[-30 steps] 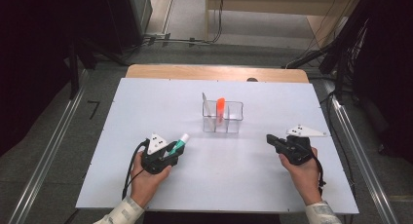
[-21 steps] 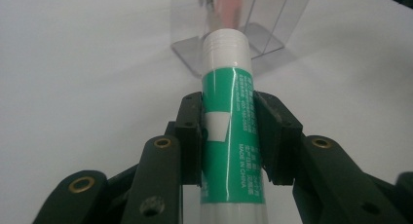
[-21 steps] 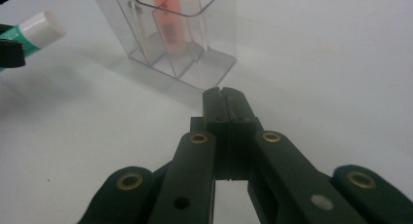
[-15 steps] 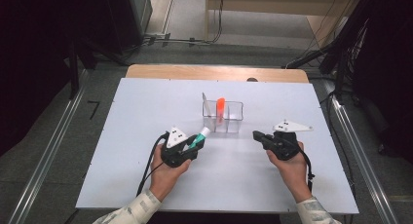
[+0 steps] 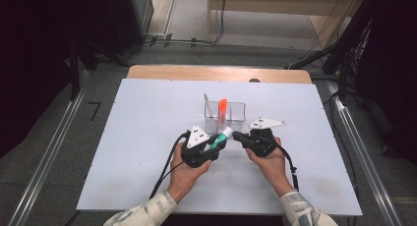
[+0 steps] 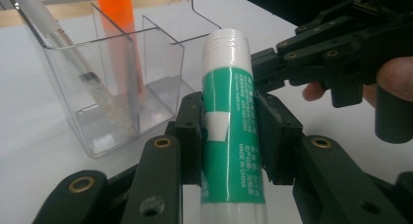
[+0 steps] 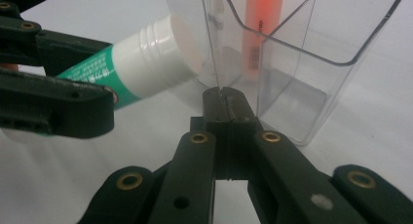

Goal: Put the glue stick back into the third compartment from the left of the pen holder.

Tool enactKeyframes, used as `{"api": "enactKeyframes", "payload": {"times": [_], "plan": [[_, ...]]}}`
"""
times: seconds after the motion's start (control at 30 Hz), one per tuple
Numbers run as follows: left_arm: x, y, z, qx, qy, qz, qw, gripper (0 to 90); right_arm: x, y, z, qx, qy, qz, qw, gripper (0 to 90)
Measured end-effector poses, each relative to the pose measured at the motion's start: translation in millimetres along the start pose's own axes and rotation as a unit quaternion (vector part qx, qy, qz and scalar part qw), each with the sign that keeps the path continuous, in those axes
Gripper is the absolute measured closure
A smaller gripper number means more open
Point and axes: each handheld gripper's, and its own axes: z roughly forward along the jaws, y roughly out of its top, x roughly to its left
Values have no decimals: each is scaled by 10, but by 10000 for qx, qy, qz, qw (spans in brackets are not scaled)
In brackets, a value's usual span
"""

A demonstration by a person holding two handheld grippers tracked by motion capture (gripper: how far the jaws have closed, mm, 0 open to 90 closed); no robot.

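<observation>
- Dark racks and trailing cables ring the room; one white table [image 5: 137, 137] fills the middle of the high view, with a wooden edge at twelve o'clock.
- One clear organiser [image 5: 225, 117], split into compartments, stands just past the table's centre, upright so that things can be dropped in from above.
- Two things already stand in it: one orange marker [image 5: 223, 108] and, leaning at about eleven o'clock, one slim white pen [image 6: 73, 53].
- Two grippers meet at six o'clock of the organiser. The left gripper [image 5: 212, 146] has its jaws clamped on the one glue stick [image 6: 230, 121], gripped around the green label so that the white capped end juts free towards one o'clock.
- The right gripper [image 5: 237, 135] carries nothing; its jaws are pressed together, tips close beside the stick's cap at three o'clock of it. I judge it is brought near to steady or take the stick.
- The glue stick is thus off the table, near the organiser but not yet in any compartment.
</observation>
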Motion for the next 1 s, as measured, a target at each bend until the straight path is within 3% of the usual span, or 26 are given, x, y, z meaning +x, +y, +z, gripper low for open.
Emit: {"api": "enactKeyframes", "payload": {"times": [0.7, 1.0], "plan": [[-30, -64, 68, 263, -147, 44, 9995, 663, 119, 46, -76, -297, 236, -121, 9992, 878], [-35, -72, 73, 233, -134, 28, 9996, 663, 209, 86, -104, -402, 339, -248, 9983, 878]]}}
